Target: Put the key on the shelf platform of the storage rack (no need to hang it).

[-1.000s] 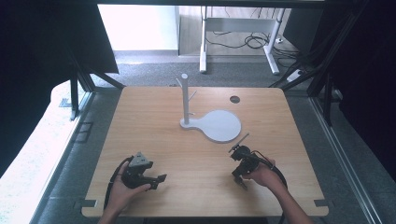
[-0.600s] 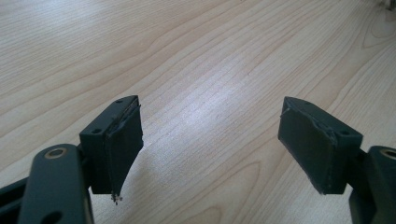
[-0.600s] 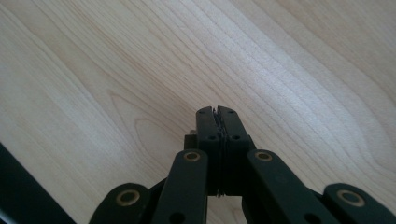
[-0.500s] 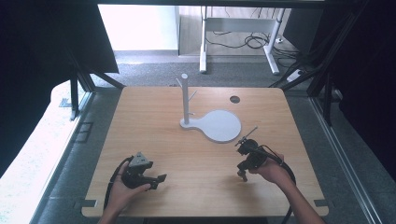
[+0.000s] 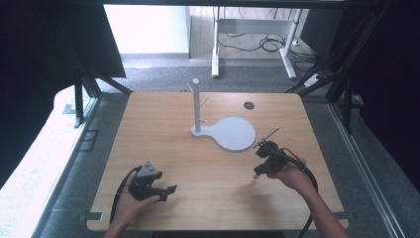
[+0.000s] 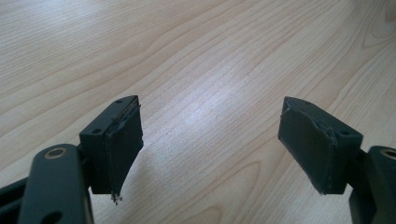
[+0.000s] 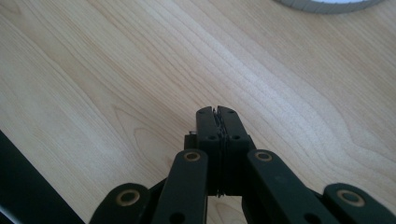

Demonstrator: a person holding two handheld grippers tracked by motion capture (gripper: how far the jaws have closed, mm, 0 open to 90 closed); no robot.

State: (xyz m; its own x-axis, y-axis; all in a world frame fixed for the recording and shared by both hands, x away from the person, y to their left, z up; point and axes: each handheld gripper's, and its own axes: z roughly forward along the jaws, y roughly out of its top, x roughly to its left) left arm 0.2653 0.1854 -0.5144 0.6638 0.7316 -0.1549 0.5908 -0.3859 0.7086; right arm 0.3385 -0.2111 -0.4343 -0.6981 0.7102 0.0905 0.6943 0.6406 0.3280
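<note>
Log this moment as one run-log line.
left hand-held gripper: open, empty | right hand-held gripper: shut, empty | white stand: untouched on table

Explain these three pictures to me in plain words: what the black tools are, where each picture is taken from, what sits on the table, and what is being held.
There is no robot arm here. A person sits at a wooden table and holds a black two-jaw gripper in each hand.

The wide picture comes from a fixed camera above the person, looking forward and down. In it the left gripper is at lower left and the right gripper at right.

The other two pictures come from small cameras riding on the grippers, looking along their jaws. The left gripper has its jaws wide apart with bare table between them. The right gripper has its jaws pressed together, with nothing between them.

On the table stands a white stand, an upright post with short pegs on a flat round base. Neither gripper touches it.
</note>
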